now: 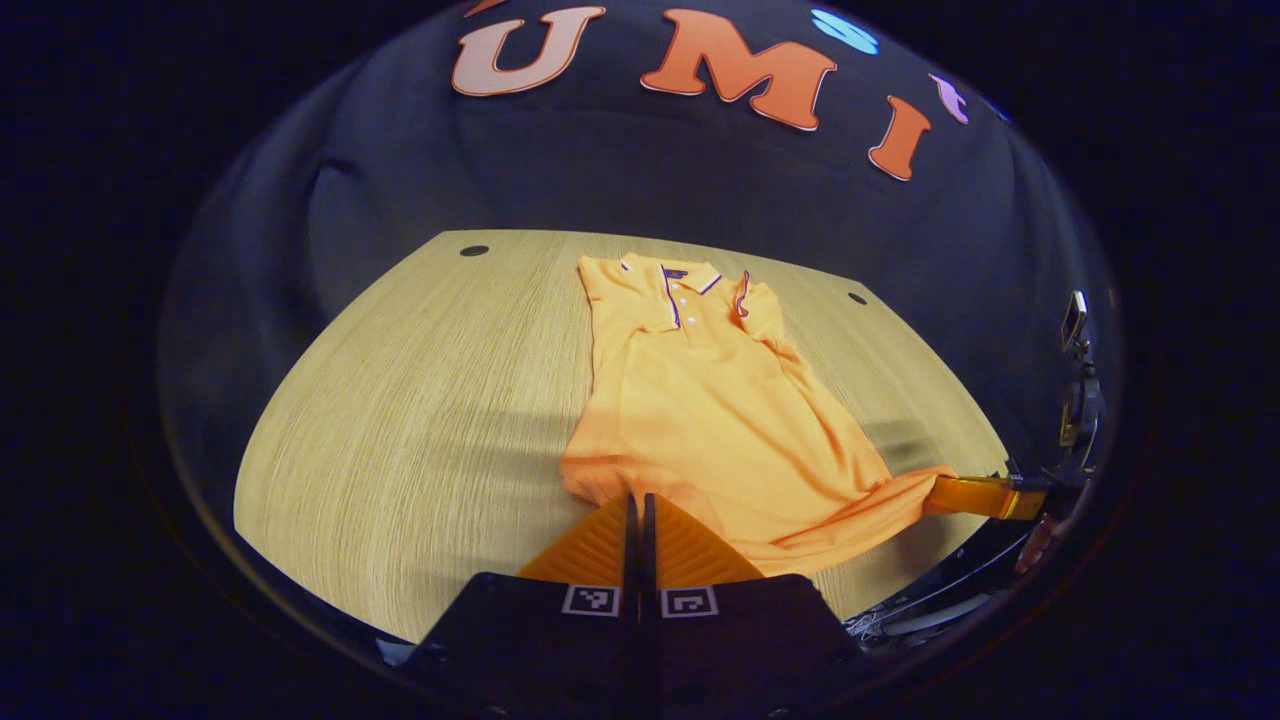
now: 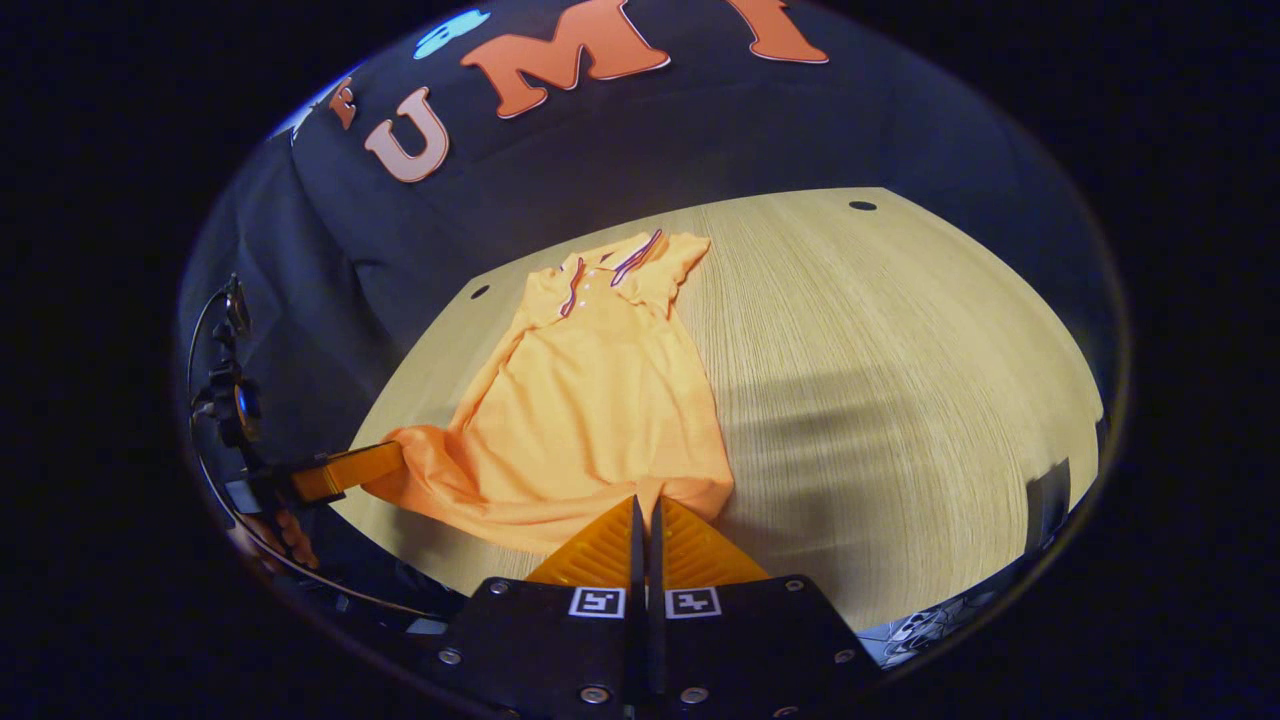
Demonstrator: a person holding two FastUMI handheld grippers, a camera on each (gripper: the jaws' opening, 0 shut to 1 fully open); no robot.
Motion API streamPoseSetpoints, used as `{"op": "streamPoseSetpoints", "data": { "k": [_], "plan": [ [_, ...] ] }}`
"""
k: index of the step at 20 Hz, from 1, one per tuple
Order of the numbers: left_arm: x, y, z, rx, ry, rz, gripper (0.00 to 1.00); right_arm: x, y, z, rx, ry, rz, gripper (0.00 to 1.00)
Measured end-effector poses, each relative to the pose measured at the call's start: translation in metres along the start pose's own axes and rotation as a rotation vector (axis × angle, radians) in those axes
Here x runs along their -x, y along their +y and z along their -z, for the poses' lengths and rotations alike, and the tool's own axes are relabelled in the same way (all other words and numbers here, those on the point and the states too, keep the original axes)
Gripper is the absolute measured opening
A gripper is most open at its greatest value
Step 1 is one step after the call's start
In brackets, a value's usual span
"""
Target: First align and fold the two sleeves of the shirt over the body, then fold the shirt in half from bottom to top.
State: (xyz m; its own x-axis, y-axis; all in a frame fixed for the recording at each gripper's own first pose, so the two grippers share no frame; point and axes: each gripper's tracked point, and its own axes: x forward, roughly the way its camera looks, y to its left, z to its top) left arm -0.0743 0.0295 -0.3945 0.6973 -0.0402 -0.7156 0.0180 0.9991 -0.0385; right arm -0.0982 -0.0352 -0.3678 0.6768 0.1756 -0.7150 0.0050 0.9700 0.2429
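Two hem corners of the orange shirt (image 1: 700,400) look pinched: the left gripper (image 1: 640,520) closed at one, the right gripper (image 2: 645,525) closed at the other. Sleeves appear folded already, so I judge the bottom-to-top fold is starting; next, lift both corners evenly toward the collar across the tabletop (image 1: 420,400).

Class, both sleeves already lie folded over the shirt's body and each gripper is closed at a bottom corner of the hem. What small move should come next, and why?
Probably lift both hem corners together and carry them toward the collar. The left gripper and right gripper each look shut on the shirt at its bottom edge, the sleeves are in, and the shirt lies unfolded lengthwise on the table, so the bottom-to-top fold remains.
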Motion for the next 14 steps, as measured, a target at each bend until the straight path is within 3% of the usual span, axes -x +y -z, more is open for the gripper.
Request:
{"op": "streamPoseSetpoints", "data": {
  "k": [14],
  "plan": [
    [-0.017, 0.000, -0.110, 0.051, -0.102, 0.029, 0.01, -0.022, 0.016, -0.117, 0.030, -0.086, -0.039, 0.01]
  ]
}}
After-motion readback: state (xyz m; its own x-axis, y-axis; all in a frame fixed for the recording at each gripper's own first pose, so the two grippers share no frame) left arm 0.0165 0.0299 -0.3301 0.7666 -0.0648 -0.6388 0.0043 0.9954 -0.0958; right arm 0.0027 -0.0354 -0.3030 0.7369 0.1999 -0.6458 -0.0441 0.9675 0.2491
